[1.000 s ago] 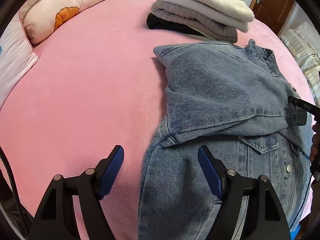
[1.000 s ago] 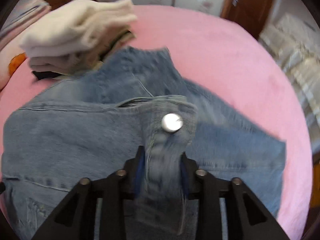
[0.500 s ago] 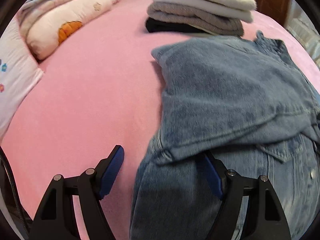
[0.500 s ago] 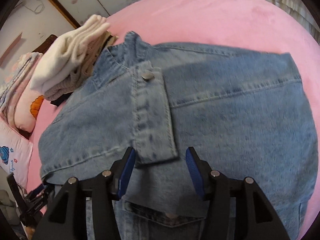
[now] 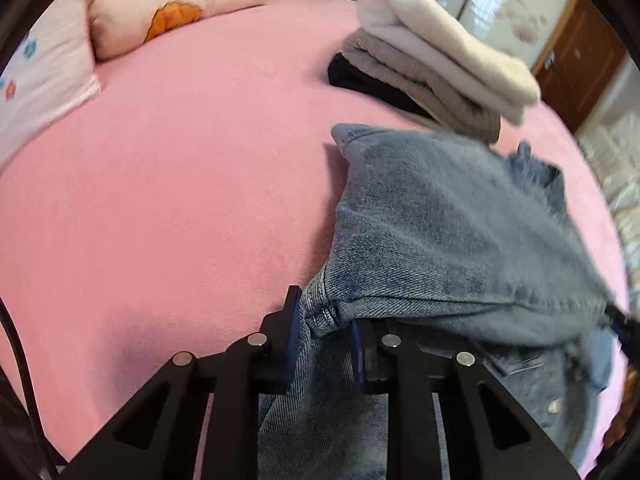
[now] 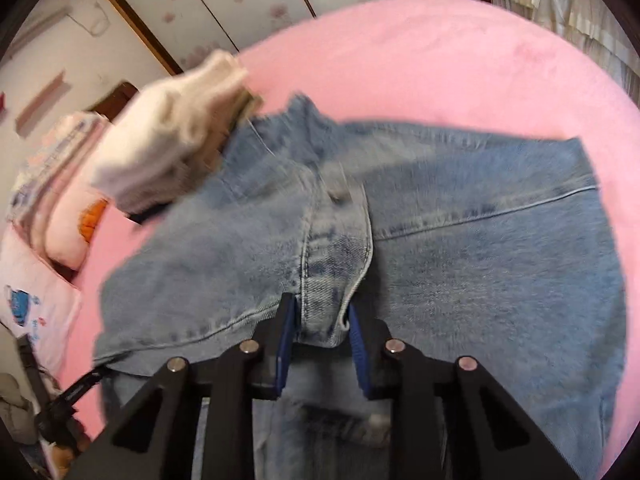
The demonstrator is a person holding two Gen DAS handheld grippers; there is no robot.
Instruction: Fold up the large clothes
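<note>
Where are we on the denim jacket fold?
Done: three folded garments are stacked at the far end of the pink bed. In hand: both sleeves of the denim jacket lie across its body; the left claw pinches the left side fold, the right claw grips the cuff. Left: fold the body and stack it.

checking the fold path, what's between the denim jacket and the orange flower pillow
Only bare pink bedsheet lies between the denim jacket and the pillow, seen in the left wrist view.

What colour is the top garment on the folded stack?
Cream white, clearest in the left wrist view.
</note>
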